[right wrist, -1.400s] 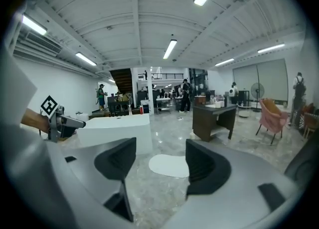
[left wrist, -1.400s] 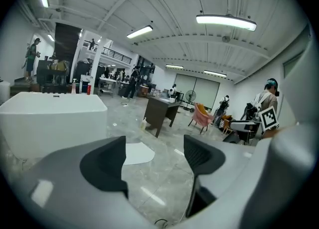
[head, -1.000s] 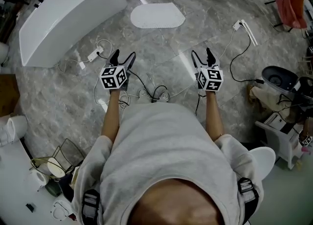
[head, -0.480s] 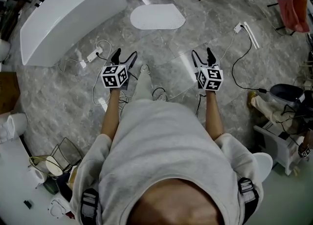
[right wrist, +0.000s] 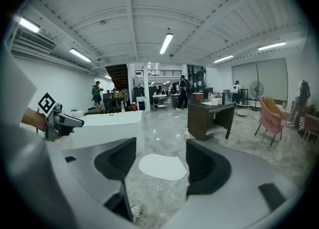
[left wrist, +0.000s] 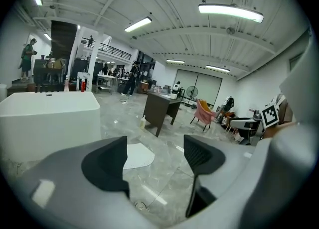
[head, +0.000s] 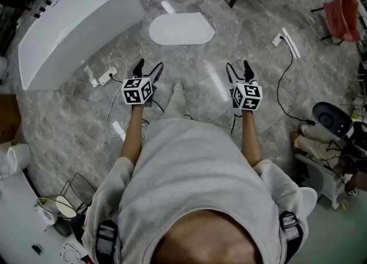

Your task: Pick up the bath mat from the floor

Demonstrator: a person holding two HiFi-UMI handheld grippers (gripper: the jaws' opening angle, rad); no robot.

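A: Where does the bath mat [head: 182,28] lie?
B: Flat on the floor [head: 246,27], well ahead of the left gripper [head: 147,69] and right gripper [head: 238,69]; both pairs of jaws stand spread, holding nothing.

No words, numbers or brand names can be read. Only black-and-white square marker patterns [head: 136,91] are shown, on the left gripper [head: 148,68] and the right gripper [head: 237,68], well apart from the bath mat [head: 182,28].
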